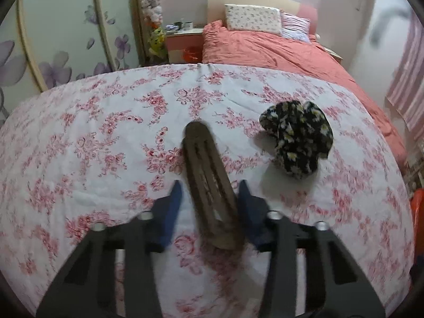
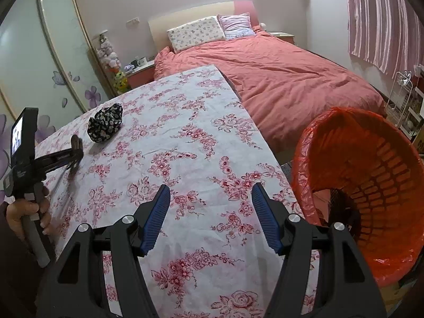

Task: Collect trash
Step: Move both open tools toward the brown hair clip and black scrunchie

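Note:
A long brown insole-shaped piece [image 1: 209,180] lies on the floral tablecloth [image 1: 92,137], between the blue pads of my left gripper [image 1: 210,189], whose jaws stand open around its near half. A black scrunchie with daisy print [image 1: 299,140] lies to its right. In the right wrist view the left gripper [image 2: 75,153] is over the brown piece [image 2: 76,143], with the scrunchie [image 2: 105,126] beyond. My right gripper [image 2: 210,194] is open and empty above the table's right part. A bin with a red bag [image 2: 371,185] stands right of the table, with something dark in it.
A bed with a salmon duvet [image 2: 291,79] lies beyond the table. A wardrobe with purple flowers [image 1: 58,39] is at the left. A nightstand [image 1: 185,42] stands by the bed. A wire rack [image 2: 400,98] stands at the far right.

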A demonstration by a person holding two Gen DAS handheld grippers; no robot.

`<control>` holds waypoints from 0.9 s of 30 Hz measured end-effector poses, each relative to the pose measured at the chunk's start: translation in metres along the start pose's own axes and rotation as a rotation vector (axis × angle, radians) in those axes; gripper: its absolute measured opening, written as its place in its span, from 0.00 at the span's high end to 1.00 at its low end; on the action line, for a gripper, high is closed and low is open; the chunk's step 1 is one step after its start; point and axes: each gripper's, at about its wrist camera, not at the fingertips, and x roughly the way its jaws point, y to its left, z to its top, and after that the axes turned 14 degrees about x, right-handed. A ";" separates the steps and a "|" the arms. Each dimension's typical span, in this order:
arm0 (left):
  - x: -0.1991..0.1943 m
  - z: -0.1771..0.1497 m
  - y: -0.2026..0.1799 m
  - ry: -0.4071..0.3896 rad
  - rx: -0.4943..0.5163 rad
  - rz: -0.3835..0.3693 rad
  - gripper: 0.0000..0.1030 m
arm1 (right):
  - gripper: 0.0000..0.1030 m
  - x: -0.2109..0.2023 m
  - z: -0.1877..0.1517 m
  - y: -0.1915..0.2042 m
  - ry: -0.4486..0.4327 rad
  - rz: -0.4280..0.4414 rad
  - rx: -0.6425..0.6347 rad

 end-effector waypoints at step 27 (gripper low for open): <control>-0.033 -0.064 0.088 0.011 -0.049 0.062 0.68 | 0.38 0.040 -0.003 0.085 0.059 0.080 -0.073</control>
